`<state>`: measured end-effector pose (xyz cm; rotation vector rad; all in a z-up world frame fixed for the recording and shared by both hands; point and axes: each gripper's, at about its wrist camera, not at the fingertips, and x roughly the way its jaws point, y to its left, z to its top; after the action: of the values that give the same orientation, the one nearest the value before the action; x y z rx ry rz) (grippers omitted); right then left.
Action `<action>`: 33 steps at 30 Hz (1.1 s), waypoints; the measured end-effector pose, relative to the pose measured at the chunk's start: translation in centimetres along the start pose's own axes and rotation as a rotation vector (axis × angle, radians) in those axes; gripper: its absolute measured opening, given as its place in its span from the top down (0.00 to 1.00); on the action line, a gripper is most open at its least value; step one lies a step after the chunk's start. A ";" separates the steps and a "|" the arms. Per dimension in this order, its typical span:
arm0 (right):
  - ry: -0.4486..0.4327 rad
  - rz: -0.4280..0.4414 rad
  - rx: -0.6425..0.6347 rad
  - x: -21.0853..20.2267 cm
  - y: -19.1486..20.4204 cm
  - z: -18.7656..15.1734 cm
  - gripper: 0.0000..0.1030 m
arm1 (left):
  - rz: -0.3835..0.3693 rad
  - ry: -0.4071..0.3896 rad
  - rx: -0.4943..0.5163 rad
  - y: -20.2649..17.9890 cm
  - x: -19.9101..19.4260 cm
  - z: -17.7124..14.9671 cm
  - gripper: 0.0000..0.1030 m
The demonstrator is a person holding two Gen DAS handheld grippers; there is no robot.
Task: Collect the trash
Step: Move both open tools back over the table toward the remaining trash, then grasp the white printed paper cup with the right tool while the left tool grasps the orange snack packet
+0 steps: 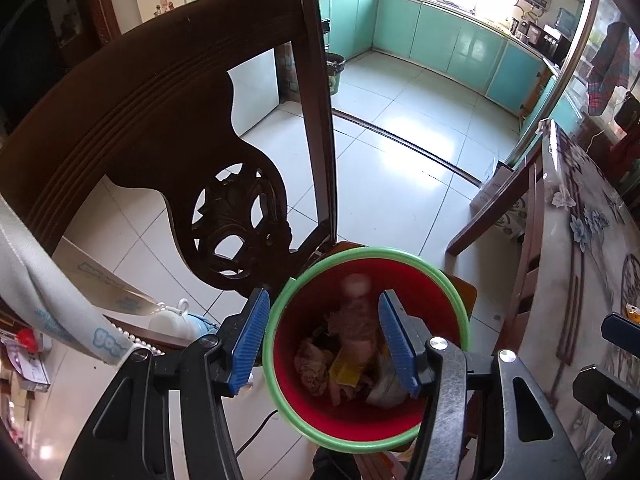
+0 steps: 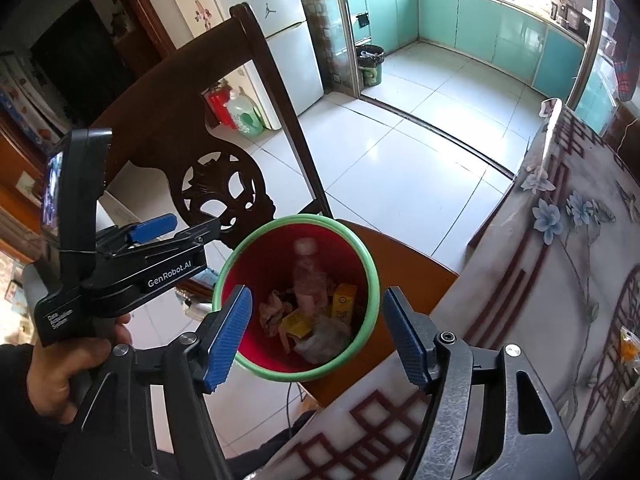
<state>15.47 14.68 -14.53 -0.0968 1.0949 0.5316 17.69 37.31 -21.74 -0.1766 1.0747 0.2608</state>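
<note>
Here, nearest the right wrist camera, the right gripper point(image 2: 316, 334) stands wide open with nothing between its blue pads, poised above the mouth of the red bin point(image 2: 236, 280) with its green rim. The left gripper point(image 1: 324, 342) is about half open; in its own view one pad sits outside the rim and the other over the inside, so it straddles the bin's wall, though whether the pads press on it cannot be told. A hand point(image 2: 60, 368) grips that tool's handle.

Inside the bin lies the collected trash: a pale plastic bottle point(image 2: 308, 276), two small yellow boxes point(image 2: 344, 300), a crumpled brownish paper point(image 2: 274, 308) and a clear wrapper. All of it looks light and easily crushed; the bottle would likely slip unless pinched across its body, and the paper gives under any squeeze.

The bin stands on the wooden chair seat point(image 2: 404, 264), just beside the table point(image 2: 520, 280) with its flowered cover. One small orange packet point(image 2: 628, 346) lies on that table, probably the next piece; being thin and flat, it is best nipped at an edge.

Beyond rise the carved chair back point(image 2: 220, 188) and the tiled kitchen floor.
</note>
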 end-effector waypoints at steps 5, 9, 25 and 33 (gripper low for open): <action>-0.021 -0.005 0.023 -1.8 -1.6 -1.2 0.33 | -0.020 -0.018 0.015 -1.9 -1.6 -0.4 0.46; -0.029 -0.021 0.041 -3.3 -3.5 -2.8 0.31 | -0.052 -0.034 0.045 -4.6 -3.3 -1.0 0.46; 0.056 -0.368 0.126 -13.5 -26.6 -14.5 0.21 | -0.227 -0.081 0.269 -23.4 -10.2 -5.3 0.46; 0.091 -0.384 0.391 -15.3 -42.0 -17.5 0.19 | -0.297 -0.056 0.352 -33.1 -12.1 -8.1 0.46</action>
<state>14.99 -33.23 -17.11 0.0119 1.2147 -0.0354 15.15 2.05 -14.35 -0.0113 1.0070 -0.1899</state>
